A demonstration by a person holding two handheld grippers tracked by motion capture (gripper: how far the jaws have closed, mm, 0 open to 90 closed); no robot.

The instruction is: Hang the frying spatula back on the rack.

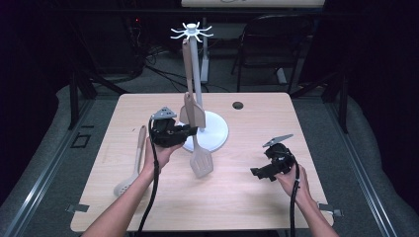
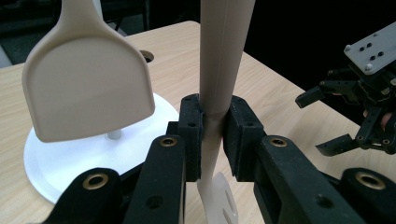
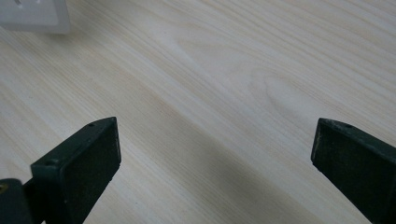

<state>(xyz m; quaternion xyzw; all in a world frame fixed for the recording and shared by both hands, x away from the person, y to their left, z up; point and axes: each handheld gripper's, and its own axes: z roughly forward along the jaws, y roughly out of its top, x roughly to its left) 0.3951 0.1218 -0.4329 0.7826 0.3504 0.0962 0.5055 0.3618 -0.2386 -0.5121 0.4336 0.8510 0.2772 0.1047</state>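
A white utensil stand [image 1: 193, 32] with hooks at its top rises from a round base [image 1: 216, 134] at the table's middle. A beige solid spatula [image 1: 191, 112] hangs on it, its blade [image 2: 86, 88] above the base [image 2: 60, 163]. My left gripper [image 1: 191, 131] is shut on the handle [image 2: 224, 56] of a beige slotted turner, beside the stand. The turner's slotted head [image 1: 201, 163] hangs just above the table, seen below the pads [image 2: 191, 135]. My right gripper [image 1: 264, 173] stands open over the table's right side with nothing between its fingers [image 3: 79, 163].
A beige spoon [image 1: 133, 165] lies on the wooden table [image 1: 247, 207] to the left of my left hand. A small round hole [image 1: 238, 105] sits near the table's far edge. A dark chair [image 1: 276, 44] stands behind the table. The right gripper [image 2: 336, 121] also appears in the left gripper view.
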